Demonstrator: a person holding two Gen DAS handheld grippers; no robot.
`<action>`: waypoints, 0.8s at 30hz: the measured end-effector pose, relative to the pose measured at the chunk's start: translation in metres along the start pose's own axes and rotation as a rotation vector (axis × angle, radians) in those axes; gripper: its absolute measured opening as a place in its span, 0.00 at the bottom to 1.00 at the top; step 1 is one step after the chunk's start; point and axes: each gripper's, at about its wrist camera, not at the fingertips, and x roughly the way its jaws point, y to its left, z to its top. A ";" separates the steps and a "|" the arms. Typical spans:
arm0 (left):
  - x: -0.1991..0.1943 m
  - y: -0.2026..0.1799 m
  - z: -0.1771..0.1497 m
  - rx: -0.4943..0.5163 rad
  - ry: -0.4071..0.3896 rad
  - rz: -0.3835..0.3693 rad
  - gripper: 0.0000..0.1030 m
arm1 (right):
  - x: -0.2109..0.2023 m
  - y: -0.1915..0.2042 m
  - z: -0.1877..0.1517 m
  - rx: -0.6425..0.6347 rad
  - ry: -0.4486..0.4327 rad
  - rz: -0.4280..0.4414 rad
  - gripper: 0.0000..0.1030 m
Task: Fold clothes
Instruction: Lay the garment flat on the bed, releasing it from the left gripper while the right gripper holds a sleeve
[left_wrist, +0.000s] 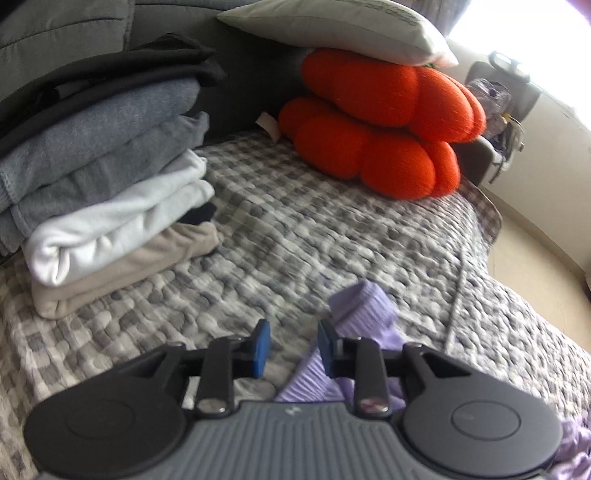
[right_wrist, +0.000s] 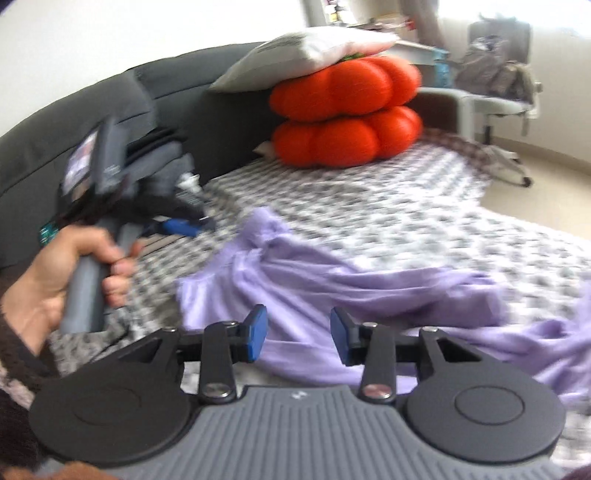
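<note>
A lilac garment (right_wrist: 369, 291) lies crumpled on the checked bedspread (right_wrist: 369, 199). My right gripper (right_wrist: 299, 334) hovers just above its near edge, open, with no cloth pinched between the blue pads. In the left wrist view a ribbed end of the lilac garment (left_wrist: 360, 308) lies under and beyond the right finger of my left gripper (left_wrist: 293, 347), which is open with nothing pressed between its pads. A hand (right_wrist: 74, 266) holds the left gripper (right_wrist: 177, 225) at the garment's left. A stack of folded clothes (left_wrist: 103, 177) in black, grey, white and beige stands at the left.
Two orange lobed cushions (left_wrist: 380, 125) under a white pillow (left_wrist: 332, 26) sit at the far end of the bed against a dark grey padded back (right_wrist: 207, 96). Beyond the bed's right edge are pale floor (left_wrist: 535, 240) and a chair with bags (right_wrist: 498, 77).
</note>
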 end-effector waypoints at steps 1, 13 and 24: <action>-0.002 -0.003 -0.002 0.006 0.005 -0.003 0.29 | -0.004 -0.008 0.000 0.009 -0.004 -0.022 0.41; -0.023 -0.054 -0.032 0.152 0.094 -0.153 0.30 | -0.032 -0.108 -0.004 0.201 -0.006 -0.279 0.41; -0.041 -0.107 -0.061 0.325 0.179 -0.367 0.30 | -0.039 -0.179 -0.013 0.436 -0.052 -0.392 0.41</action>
